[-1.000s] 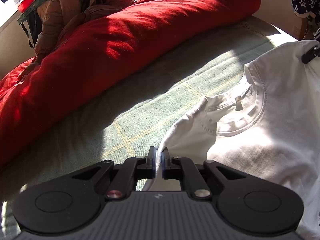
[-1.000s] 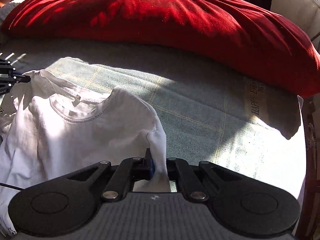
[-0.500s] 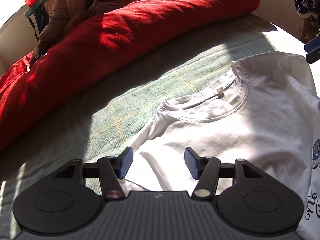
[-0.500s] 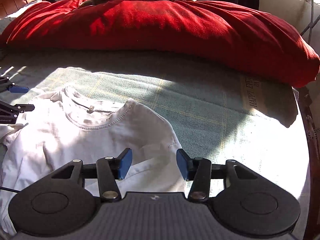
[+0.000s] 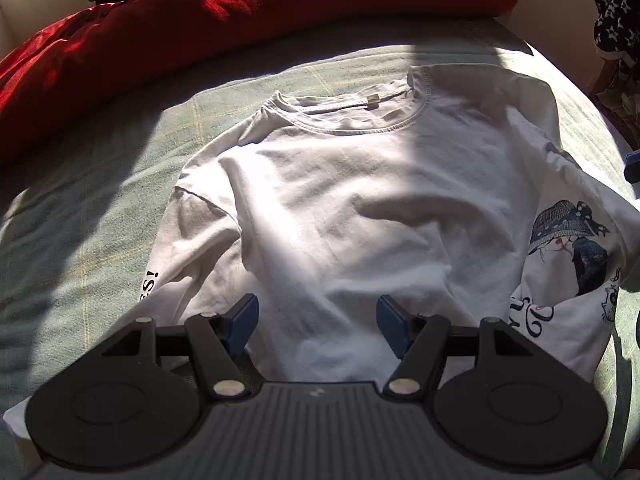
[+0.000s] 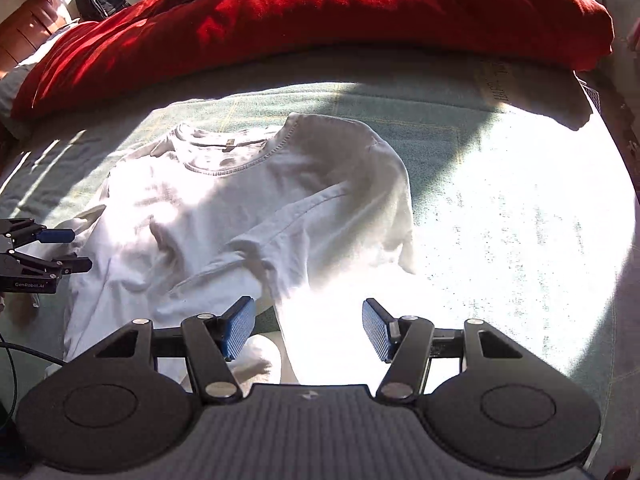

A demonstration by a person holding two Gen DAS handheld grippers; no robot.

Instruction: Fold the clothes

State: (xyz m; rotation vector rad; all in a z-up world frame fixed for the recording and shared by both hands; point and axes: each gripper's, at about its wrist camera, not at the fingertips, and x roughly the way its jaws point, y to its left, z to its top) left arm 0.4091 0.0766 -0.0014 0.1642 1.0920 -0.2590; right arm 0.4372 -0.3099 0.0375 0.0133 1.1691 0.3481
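White long-sleeved T-shirt [image 5: 360, 200] lies back-up on the green checked bed cover [image 5: 80, 216], collar toward the red duvet [image 5: 200, 12], sleeves folded in over the body. Left gripper [image 5: 316, 320]: fingers released and still opening, nothing between them, poised over the shirt's lower middle. Right gripper [image 6: 308, 326]: fingers likewise opening, empty, above the shirt's right edge. Step in hand appears to be letting go after laying the shirt flat. Next move likely calls for regrasping the edge nearest the grippers and folding it toward the collar.

White T-shirt [image 5: 360, 208] with dark blue print, red duvet [image 5: 240, 12], pale green checked bedcover [image 5: 80, 240], blue-padded black tools
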